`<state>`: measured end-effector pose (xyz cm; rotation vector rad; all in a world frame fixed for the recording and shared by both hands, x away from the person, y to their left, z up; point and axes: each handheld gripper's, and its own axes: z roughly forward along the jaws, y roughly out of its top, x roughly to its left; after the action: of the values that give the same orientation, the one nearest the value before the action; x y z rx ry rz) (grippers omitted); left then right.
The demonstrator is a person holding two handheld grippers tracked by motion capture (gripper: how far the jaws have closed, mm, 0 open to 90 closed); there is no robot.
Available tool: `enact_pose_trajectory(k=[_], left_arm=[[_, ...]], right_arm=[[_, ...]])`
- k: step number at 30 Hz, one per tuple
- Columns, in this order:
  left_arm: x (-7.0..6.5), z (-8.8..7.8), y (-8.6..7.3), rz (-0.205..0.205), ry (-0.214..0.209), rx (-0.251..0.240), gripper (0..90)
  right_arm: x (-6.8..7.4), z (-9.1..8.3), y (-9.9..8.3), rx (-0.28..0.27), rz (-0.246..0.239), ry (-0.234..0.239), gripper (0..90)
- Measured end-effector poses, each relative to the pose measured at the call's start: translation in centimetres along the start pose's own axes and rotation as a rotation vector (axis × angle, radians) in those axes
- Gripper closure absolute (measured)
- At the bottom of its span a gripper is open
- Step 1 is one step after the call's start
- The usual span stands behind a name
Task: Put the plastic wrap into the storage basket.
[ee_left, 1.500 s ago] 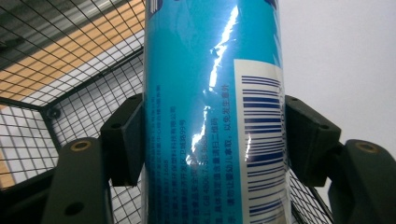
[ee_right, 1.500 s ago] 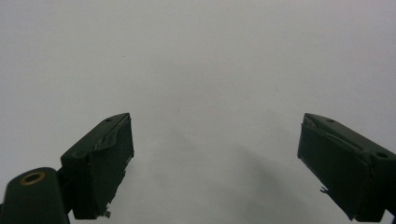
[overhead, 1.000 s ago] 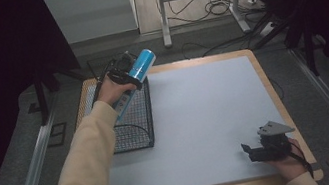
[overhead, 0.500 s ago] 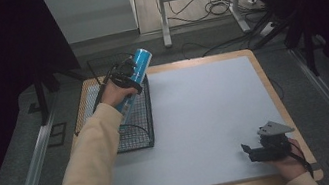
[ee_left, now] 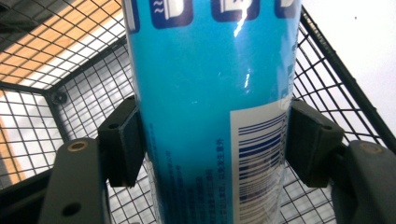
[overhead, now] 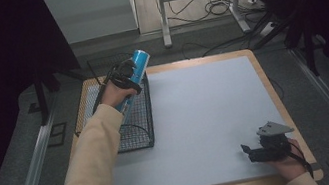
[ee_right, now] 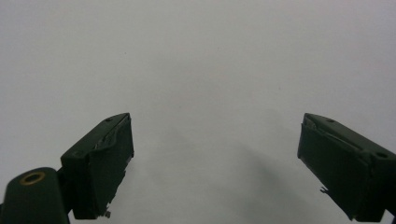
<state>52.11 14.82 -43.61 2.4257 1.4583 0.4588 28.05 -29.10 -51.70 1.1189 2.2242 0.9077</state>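
Table [overhead: 207,116]: pale grey top, wooden rim, beneath both grippers.
Wire basket [overhead: 134,123]: black mesh, directly below left gripper, well apart from right gripper.
Blue can [ee_left: 210,107]: tilted, barcode label visible, clamped between left gripper [overhead: 122,77] jaws above basket.
Right gripper [ee_right: 215,163]: jaws spread wide, nothing between, over bare tabletop.

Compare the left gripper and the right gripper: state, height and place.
The left gripper is shut on the blue can; the right gripper is open with nothing between its fingers. The left gripper is raised above the wire basket at the table's far left; the right gripper sits low over the white mat at the near right. Both have black fingers.
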Motion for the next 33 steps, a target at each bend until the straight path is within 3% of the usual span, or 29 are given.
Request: enact_pose_trajectory(k=[8, 16, 25, 33], left_arm=[[0.0, -0.7, 0.0, -0.018, -0.02, -0.035, 22.7], [-0.1, -4.5, -1.0, -0.064, -0.106, -0.153, 13.6], [-3.1, -9.4, -4.2, 0.015, -0.197, -0.266, 14.8], [-6.6, -11.6, -8.1, 0.082, -0.287, -0.351, 15.2]], right_arm=[[0.0, -0.1, 0.0, -0.002, 0.001, 0.0, 10.8], [0.0, -0.1, 0.0, -0.003, 0.003, 0.0, 10.9], [0.1, -0.1, 0.1, -0.006, 0.004, -0.007, 10.8], [0.3, -0.4, 0.2, -0.021, 0.003, -0.006, 10.8]])
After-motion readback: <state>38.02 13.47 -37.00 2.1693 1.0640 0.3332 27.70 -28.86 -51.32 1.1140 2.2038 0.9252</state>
